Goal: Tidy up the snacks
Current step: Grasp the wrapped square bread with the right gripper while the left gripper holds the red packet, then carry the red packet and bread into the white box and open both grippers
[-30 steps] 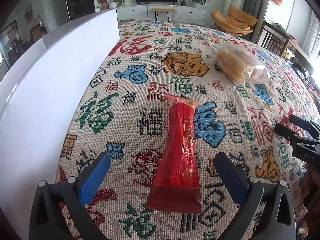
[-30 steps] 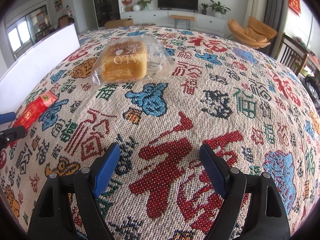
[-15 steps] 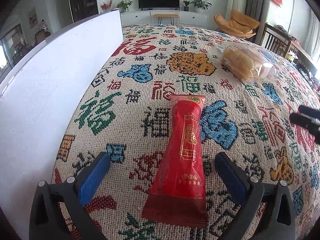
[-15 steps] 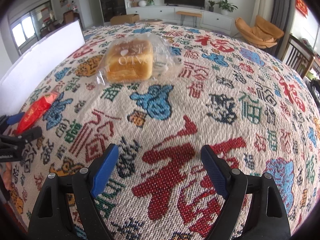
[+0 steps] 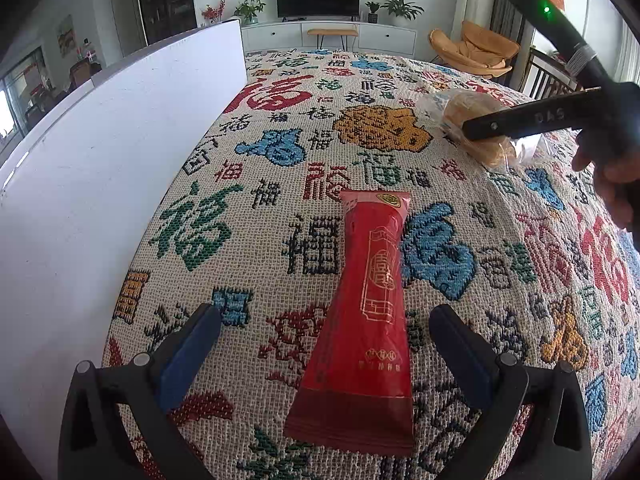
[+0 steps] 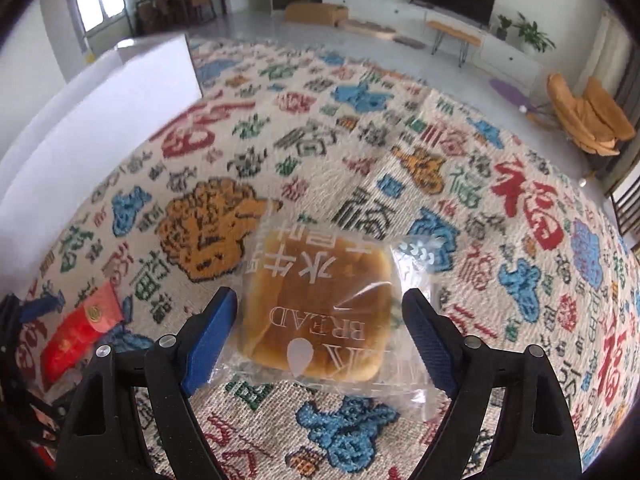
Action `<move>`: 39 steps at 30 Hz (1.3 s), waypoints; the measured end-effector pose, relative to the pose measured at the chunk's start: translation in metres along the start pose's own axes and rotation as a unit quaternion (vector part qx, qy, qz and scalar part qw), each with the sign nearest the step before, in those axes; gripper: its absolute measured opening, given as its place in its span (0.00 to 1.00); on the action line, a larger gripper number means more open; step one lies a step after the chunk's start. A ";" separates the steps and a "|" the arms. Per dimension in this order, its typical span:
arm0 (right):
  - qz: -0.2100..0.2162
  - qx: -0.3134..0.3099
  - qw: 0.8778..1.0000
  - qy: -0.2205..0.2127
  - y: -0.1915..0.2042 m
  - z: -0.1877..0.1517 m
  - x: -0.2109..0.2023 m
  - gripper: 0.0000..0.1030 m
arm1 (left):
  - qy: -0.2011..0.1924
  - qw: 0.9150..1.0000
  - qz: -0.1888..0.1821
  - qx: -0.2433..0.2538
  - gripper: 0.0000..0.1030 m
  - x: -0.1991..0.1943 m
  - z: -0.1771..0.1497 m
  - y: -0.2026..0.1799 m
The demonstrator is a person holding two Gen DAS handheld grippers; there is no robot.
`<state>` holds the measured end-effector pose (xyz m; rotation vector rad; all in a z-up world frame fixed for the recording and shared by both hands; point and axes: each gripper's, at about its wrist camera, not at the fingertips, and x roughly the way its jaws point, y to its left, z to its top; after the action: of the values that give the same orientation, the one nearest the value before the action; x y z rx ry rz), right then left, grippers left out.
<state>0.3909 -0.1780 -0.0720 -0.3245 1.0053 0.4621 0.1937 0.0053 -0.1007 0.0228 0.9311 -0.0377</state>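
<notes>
A long red snack packet (image 5: pixel 366 312) lies flat on the patterned tablecloth (image 5: pixel 280 152), its near end between the wide-apart blue pads of my left gripper (image 5: pixel 320 344), which is open and not touching it. A bread bun in a clear bag (image 6: pixel 320 304) lies further right. My right gripper (image 6: pixel 320 332) straddles it, jaws still opening, pads clear of the bun on both sides. In the left wrist view the right gripper's black body (image 5: pixel 532 118) covers part of the bread bag (image 5: pixel 486 146). The red packet (image 6: pixel 78 332) shows at the right wrist view's left edge.
A tall white board (image 5: pixel 100 184) stands along the left side of the table. A hand (image 5: pixel 612 176) holds the right gripper at the right edge. Beyond the table are a TV cabinet (image 5: pixel 328 34), an orange chair (image 5: pixel 476 50) and a wooden chair (image 5: pixel 544 78).
My right gripper swept left and forward across the cloth to the bread bag, rolled, and opened wider; the bun now sits between its pads. The left gripper and red packet barely moved.
</notes>
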 end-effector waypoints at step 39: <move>0.102 0.235 0.961 -0.104 -0.035 -0.134 -0.103 0.90 | -0.001 1.000 0.000 -0.001 1.00 0.000 0.000 0.000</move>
<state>0.2644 -0.2929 -0.0489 0.2525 0.9127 0.4182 0.1932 0.0053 -0.1007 0.0208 0.9295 -0.0371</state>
